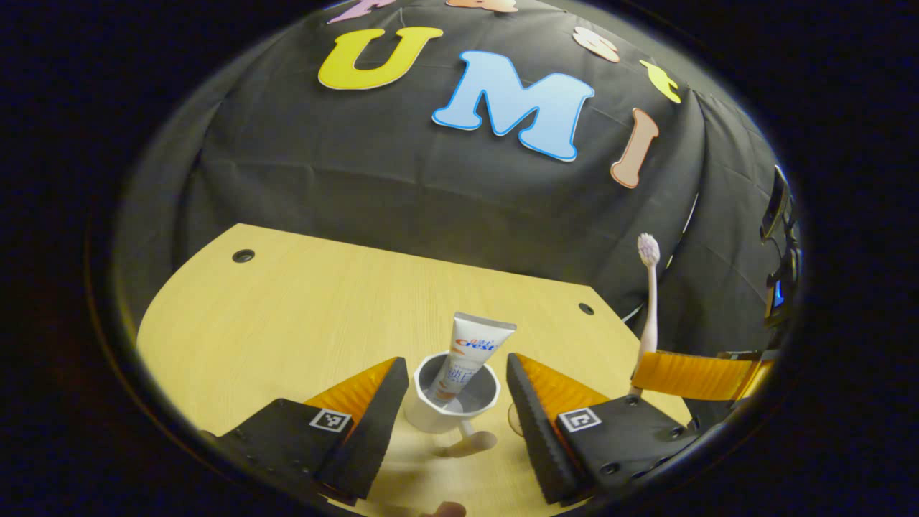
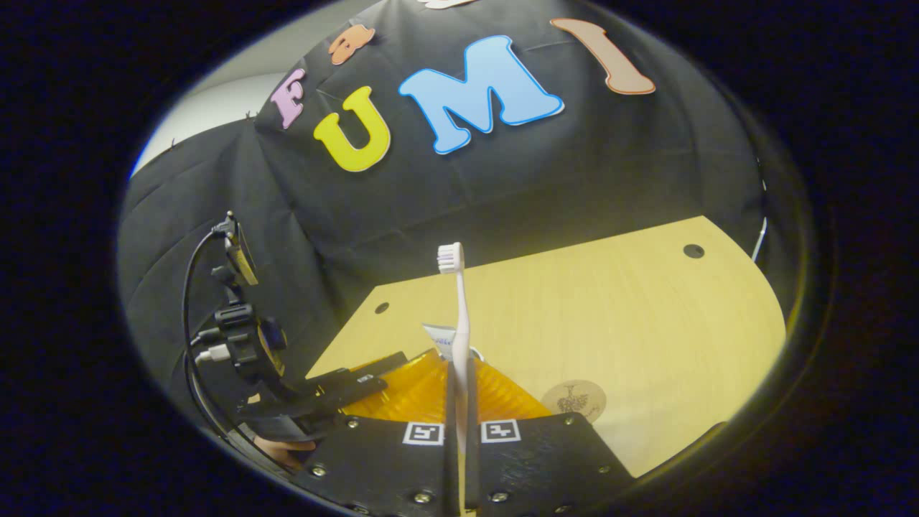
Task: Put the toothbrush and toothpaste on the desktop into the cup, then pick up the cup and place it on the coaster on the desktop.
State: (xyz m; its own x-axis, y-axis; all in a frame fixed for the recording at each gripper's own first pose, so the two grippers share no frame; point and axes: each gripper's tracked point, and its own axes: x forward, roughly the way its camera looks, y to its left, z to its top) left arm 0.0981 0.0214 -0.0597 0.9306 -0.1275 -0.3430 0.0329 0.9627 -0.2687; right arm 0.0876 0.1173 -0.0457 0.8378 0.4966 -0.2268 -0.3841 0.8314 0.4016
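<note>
The left hand-held gripper (image 1: 457,409) stands wide, its fingers either side of the cup (image 1: 451,402) without touching; the toothpaste (image 1: 467,359) leans inside the cup. The right hand-held gripper (image 2: 460,459) is clamped on the upright toothbrush (image 2: 459,316). The right gripper view adds the coaster (image 2: 573,400), right of the cup, on bare table (image 2: 610,301) reaching the far edge.

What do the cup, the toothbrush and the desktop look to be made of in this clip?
The cup looks like glazed ceramic or hard plastic: white, smooth, thick-rimmed, with a soft sheen. The toothbrush appears to be pale moulded plastic with a thin matte handle and a bristled head. The desktop looks like light wood-grain laminate or veneer: fine parallel streaks, an even satin surface and round holes near its edge.
</note>
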